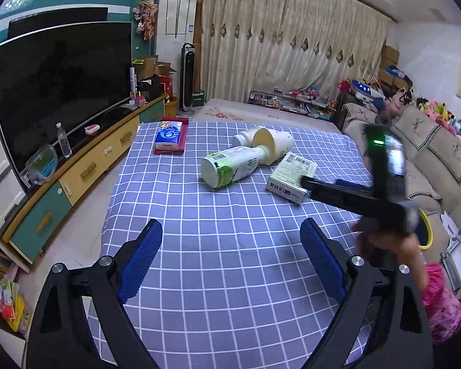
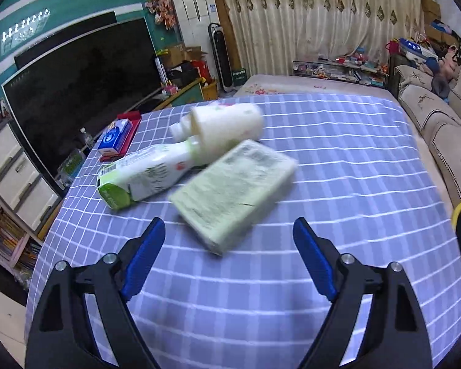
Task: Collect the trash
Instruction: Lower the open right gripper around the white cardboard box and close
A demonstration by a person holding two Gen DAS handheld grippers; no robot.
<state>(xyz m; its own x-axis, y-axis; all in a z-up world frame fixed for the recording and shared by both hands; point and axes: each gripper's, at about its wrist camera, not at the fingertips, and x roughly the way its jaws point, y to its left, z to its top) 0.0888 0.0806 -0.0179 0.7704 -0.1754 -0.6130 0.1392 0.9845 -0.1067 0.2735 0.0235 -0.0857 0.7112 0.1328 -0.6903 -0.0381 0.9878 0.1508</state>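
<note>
Two bottles (image 1: 230, 169) (image 1: 269, 144) lie touching mid-table (image 1: 230, 261); box (image 1: 292, 175) right of them; tissue pack (image 1: 169, 138) far left.

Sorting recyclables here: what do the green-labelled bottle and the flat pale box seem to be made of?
Green-labelled bottle: probably plastic, opaque white and slightly glossy, with a printed wrap label. Flat pale box: likely thin cardboard, matte, with sharp folded edges and a printed barcode. The right wrist view is too blurred to confirm more.

No legible text on anything.
</note>
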